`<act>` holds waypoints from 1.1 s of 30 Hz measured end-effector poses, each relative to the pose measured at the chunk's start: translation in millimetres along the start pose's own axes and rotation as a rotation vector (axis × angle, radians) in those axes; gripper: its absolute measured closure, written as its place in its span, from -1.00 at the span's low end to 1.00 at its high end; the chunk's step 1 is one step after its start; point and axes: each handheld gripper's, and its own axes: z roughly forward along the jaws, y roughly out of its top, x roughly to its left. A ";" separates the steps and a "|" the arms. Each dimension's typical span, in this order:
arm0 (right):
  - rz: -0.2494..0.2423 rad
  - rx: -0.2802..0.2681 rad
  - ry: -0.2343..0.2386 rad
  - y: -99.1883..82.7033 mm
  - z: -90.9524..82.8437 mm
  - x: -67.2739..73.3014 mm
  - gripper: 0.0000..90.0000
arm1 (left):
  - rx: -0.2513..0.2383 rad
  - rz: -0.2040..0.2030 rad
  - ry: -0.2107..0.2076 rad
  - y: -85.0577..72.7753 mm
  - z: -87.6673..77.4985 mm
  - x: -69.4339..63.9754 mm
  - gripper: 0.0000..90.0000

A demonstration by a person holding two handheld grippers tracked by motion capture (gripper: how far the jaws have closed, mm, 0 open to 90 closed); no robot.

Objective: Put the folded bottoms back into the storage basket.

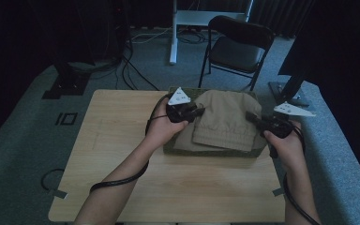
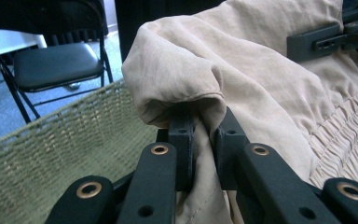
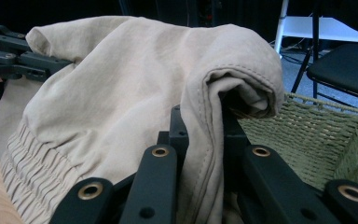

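Here, the beige cotton garment with an elastic gathered waistband (image 1: 225, 119) hangs stretched between the two tools, directly above the green woven rectangular basket (image 1: 214, 151), which sits at the far right part of the light wooden table (image 1: 122, 140). The garment's long axis runs from one gripper to the other, parallel to the basket's near rim, with the waistband edge drooping toward the person. The left gripper (image 1: 198, 111) holds the fold over the basket's left end, and the left gripper view shows its jaws pressed together on a bunched hem of the cloth (image 2: 205, 116), the basket's weave (image 2: 74, 140) below and behind. The right gripper (image 1: 251, 117) holds the opposite fold over the basket's right end; in the right gripper view its jaws are likewise clamped on a stitched seam edge (image 3: 209, 116), with the basket's interior wall (image 3: 317, 140) beyond. Each hand is equally near its own corner. Both forearms reach forward from the near table edge, wrists level, grippers pointing inward toward one another across the basket. Any lowering would need both ends to descend together to keep the cloth inside the rim.
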 end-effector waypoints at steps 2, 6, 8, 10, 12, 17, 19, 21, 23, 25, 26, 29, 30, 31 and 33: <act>0.002 -0.002 -0.005 2.8 2.7 -1.8 0.79 | -0.011 -0.001 0.008 3.0 2.2 3.8 0.83; 0.017 -0.004 -0.009 7.9 10.4 -7.7 0.79 | -0.012 0.001 0.026 8.5 7.4 11.8 0.82; 0.025 -0.004 -0.009 10.4 15.2 -11.4 0.79 | -0.012 0.008 0.035 10.3 10.2 15.5 0.82; 0.035 0.002 -0.013 12.7 20.2 -14.9 0.79 | -0.008 0.008 0.046 11.5 13.2 19.5 0.83; 0.040 0.010 -0.013 14.5 25.6 -18.1 0.79 | -0.003 0.001 0.055 12.9 17.3 24.8 0.83; 0.059 0.017 -0.016 18.4 39.7 -26.0 0.79 | -0.003 0.000 0.072 14.5 24.9 35.9 0.82; 0.069 0.013 -0.021 18.7 45.6 -30.0 0.79 | 0.000 -0.005 0.081 13.3 28.7 40.8 0.82; 0.075 0.017 -0.024 17.6 52.6 -33.7 0.79 | -0.001 -0.016 0.086 10.1 34.2 46.1 0.82; 0.080 0.035 -0.029 15.3 60.4 -37.7 0.79 | 0.016 -0.024 0.094 5.4 40.7 50.9 0.82; 0.087 0.045 -0.043 11.8 68.1 -41.9 0.79 | 0.034 -0.034 0.103 -0.7 49.4 54.9 0.82; 0.084 0.053 -0.052 9.3 73.0 -44.0 0.79 | 0.035 -0.039 0.112 -3.5 53.3 56.1 0.82; 0.087 0.063 -0.075 2.3 84.1 -49.4 0.79 | 0.041 -0.051 0.119 -10.8 62.5 60.0 0.82; 0.085 0.069 -0.088 -0.6 88.4 -51.7 0.79 | 0.045 -0.054 0.120 -13.3 65.4 61.7 0.82; 0.079 0.074 -0.095 -3.5 92.7 -53.9 0.79 | 0.051 -0.060 0.122 -16.3 68.4 63.7 0.82; 0.081 0.089 -0.107 -9.3 100.6 -57.9 0.79 | 0.054 -0.070 0.128 -20.5 72.4 65.9 0.82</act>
